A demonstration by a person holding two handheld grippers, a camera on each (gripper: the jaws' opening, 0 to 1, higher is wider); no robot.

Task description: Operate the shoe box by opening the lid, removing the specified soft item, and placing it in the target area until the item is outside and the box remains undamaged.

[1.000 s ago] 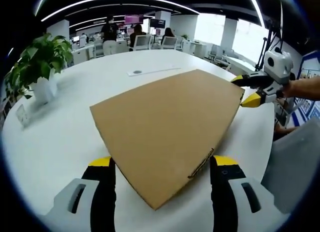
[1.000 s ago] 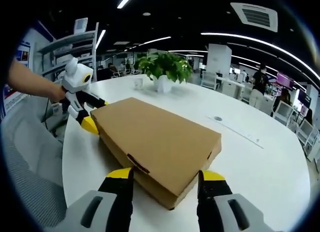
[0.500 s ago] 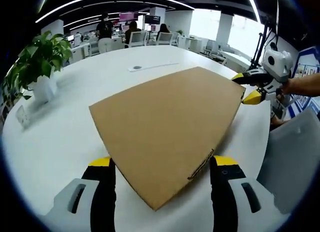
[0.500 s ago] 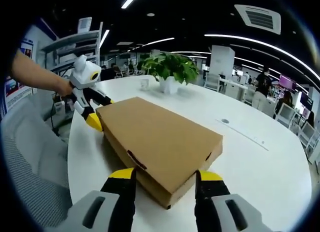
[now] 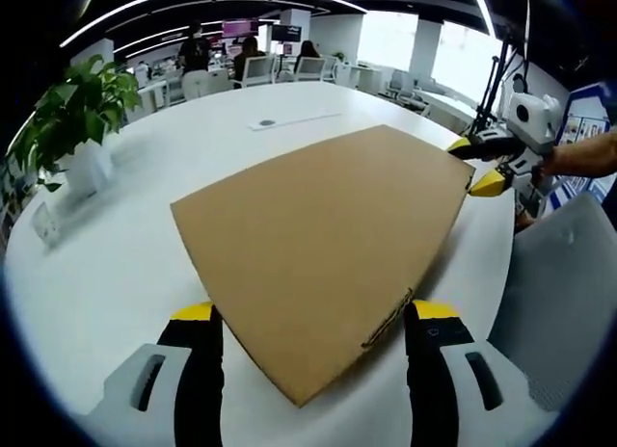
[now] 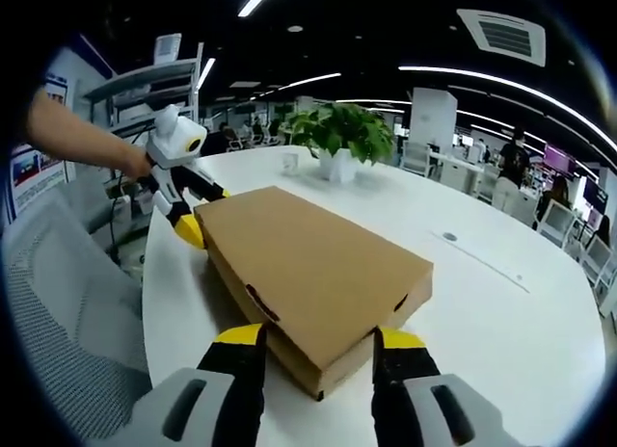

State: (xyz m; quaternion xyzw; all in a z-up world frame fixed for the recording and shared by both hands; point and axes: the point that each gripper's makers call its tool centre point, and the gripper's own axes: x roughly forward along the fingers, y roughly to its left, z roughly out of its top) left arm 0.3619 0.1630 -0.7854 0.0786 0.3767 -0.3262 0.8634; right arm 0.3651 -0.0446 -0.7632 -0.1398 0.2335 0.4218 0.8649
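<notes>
Two corners matter here: the shoe box (image 5: 323,259) lies flat on the white counter (image 5: 116,264), its long axis running from your left hand-held gripper (image 5: 313,346) to your right hand-held gripper (image 6: 310,360). Each has its jaws spread wide, straddling a corner directly ahead, so neither is nearer. The box is plain brown cardboard, lid closed and flush, with no dents visible.

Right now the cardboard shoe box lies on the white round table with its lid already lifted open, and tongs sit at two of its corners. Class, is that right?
Not quite: the lid is shut. The right gripper view shows the shoe box closed flat on the table, with the right tongs and left tongs at two corners.
</notes>
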